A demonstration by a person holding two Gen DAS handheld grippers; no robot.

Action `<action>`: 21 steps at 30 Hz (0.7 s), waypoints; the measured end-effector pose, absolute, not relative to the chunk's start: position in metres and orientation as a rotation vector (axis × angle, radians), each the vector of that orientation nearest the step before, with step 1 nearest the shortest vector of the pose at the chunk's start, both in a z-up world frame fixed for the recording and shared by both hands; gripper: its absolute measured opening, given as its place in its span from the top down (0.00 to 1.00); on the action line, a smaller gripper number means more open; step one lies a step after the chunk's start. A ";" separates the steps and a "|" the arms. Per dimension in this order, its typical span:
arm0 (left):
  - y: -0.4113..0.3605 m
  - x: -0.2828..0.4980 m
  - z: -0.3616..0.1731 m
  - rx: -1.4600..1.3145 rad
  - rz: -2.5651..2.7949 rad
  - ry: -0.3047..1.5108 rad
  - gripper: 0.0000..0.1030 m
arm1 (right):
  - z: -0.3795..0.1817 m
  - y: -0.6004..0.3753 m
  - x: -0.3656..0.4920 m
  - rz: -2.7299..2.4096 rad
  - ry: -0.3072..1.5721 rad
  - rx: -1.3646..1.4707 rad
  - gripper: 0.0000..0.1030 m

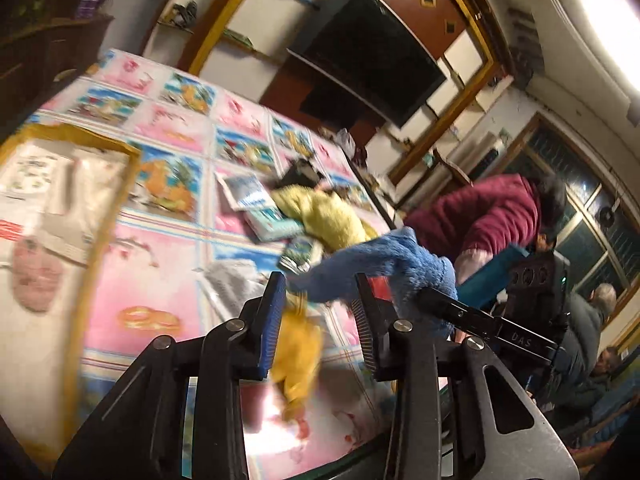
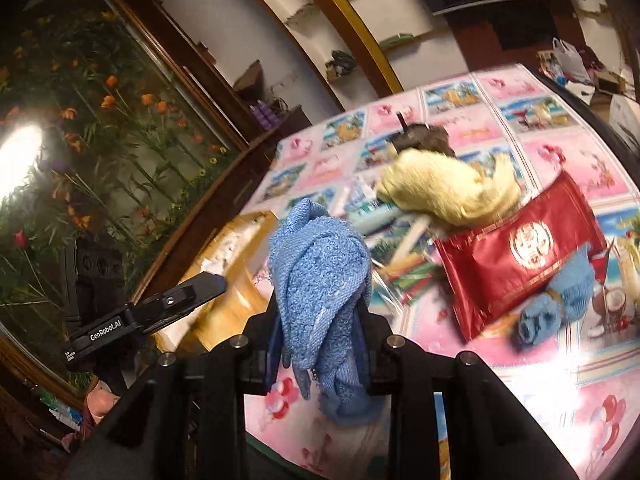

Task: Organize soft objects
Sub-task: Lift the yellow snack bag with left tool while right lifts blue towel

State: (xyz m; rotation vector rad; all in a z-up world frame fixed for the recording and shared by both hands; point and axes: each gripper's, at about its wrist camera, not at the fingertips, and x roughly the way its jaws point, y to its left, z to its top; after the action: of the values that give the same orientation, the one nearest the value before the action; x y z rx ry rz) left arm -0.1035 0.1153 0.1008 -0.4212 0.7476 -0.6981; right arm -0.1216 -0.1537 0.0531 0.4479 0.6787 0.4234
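My right gripper [image 2: 320, 312] is shut on a blue towel [image 2: 320, 272] and holds it bunched above the pink patterned tablecloth [image 2: 500, 392]. The same towel [image 1: 384, 268] shows in the left wrist view, held by the other gripper's black arm. My left gripper [image 1: 320, 312] is open, its jaws wide apart, with a small yellow cloth [image 1: 298, 356] blurred between and below them; whether it touches a pad is unclear. A pale yellow fluffy cloth [image 2: 444, 192] lies mid-table and also shows in the left wrist view [image 1: 324, 212]. A small blue knitted piece [image 2: 556, 300] lies beside a red packet [image 2: 516, 256].
A yellow-edged box [image 1: 68, 184] with papers stands at the table's left. Booklets [image 1: 256, 204] and a dark object [image 2: 424, 140] lie near the yellow cloth. A person in a maroon jacket [image 1: 488, 216] sits at the table's far side. A flower-painted cabinet [image 2: 100, 140] stands left.
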 end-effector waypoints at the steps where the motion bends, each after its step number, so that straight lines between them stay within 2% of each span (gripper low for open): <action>1: 0.131 -0.105 0.106 -0.435 -0.673 0.725 0.68 | 0.057 -0.152 -0.120 0.425 0.671 0.441 0.72; 5: 0.167 -0.112 0.111 -0.450 -0.592 0.689 0.68 | 0.067 -0.138 -0.115 0.422 0.668 0.394 0.72; 8: 0.158 -0.123 0.104 -0.366 -0.606 0.737 0.67 | 0.074 -0.128 -0.113 0.439 0.655 0.367 0.72; 10: 0.136 -0.127 0.092 -0.280 -0.643 0.802 0.51 | 0.077 -0.125 -0.109 0.442 0.649 0.369 0.72; 12: 0.118 -0.129 0.076 -0.215 -0.684 0.849 0.46 | 0.076 -0.125 -0.106 0.445 0.652 0.379 0.72; 18: 0.096 -0.112 0.029 -0.157 -0.662 0.967 0.46 | 0.068 -0.126 -0.111 0.435 0.681 0.371 0.71; 21: 0.088 -0.114 0.022 -0.033 -0.621 0.939 0.46 | 0.065 -0.130 -0.113 0.437 0.687 0.369 0.71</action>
State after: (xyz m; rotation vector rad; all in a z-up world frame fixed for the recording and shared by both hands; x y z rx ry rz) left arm -0.1135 0.0875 0.0220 -0.0329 0.9390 -0.6208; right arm -0.1129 -0.1305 0.0653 0.3695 0.6869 0.4370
